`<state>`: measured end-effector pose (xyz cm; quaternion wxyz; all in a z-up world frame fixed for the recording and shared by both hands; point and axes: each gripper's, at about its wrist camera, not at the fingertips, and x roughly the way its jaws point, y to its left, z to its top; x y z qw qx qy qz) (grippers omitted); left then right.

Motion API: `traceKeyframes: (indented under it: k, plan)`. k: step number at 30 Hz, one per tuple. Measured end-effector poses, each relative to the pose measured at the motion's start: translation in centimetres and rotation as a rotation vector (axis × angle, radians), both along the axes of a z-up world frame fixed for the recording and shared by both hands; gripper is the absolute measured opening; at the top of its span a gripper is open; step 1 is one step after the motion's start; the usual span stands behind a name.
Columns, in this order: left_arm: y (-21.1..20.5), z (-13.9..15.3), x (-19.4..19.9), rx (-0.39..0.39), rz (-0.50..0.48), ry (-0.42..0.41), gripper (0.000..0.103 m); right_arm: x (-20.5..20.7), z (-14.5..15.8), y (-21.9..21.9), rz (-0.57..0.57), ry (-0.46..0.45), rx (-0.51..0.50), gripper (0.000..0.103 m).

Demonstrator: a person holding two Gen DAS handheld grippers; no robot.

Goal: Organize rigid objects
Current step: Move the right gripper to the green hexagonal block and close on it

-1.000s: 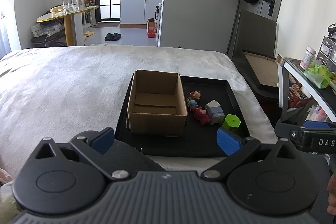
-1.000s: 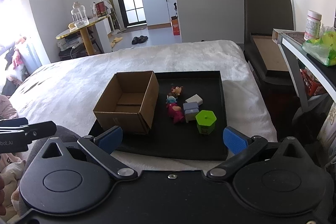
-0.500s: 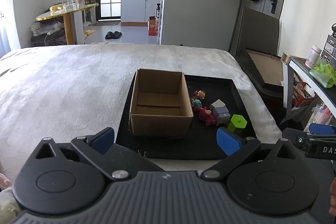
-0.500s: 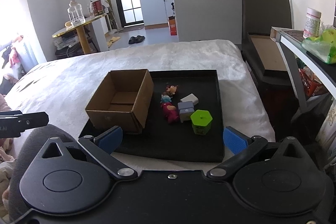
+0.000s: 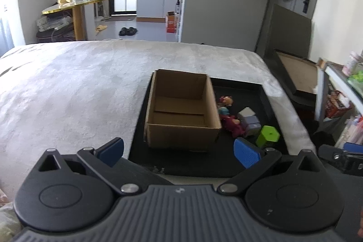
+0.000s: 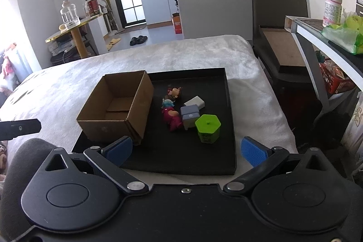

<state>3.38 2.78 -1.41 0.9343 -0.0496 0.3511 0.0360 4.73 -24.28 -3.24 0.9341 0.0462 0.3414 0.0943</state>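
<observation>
A cluster of small toys sits on the right half of a black tray [image 6: 229,119], beside an open cardboard box [image 6: 118,106] that stands on the tray's left half. Nearest the front is a green six-sided pot [image 6: 207,128] with its lid on, upright. Just behind it and to its left is a grey-blue block [image 6: 190,116], touching or almost touching the pot, and behind that lies a white block [image 6: 194,102]. Left of the blocks, close to the box wall, three little figures line up front to back: a magenta figure [image 6: 171,118] lying down, a blue-haired figure [image 6: 168,103], and a brown figure [image 6: 174,92] farthest back. The box holds nothing that can be seen; only its flaps show on the bottom.

The tray rests on a bed with a pale fuzzy blanket [image 6: 68,83], near the bed's right edge.

Both tongs hang above the tray's near edge, well short of the toys. The right tongs [image 6: 186,151] are spread wide with nothing between the blue pads. In the left wrist view the left tongs [image 5: 179,150] are likewise spread wide and hold nothing, pointing at the box [image 5: 183,110], with the green pot [image 5: 267,136] just past the right pad.

To the right of the bed stands a shelf [image 6: 317,35] with a white jar [image 6: 333,8] and a green bag [image 6: 344,34] on it
</observation>
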Motion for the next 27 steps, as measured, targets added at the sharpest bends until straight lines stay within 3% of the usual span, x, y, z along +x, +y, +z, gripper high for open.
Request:
traceKeyframes:
  k: [27]
  plan:
    - [3.3, -2.3, 7.4, -0.027, 0.105, 0.068, 0.100, 7.3, -3.5, -0.8, -0.046, 0.084, 0.000, 0.102]
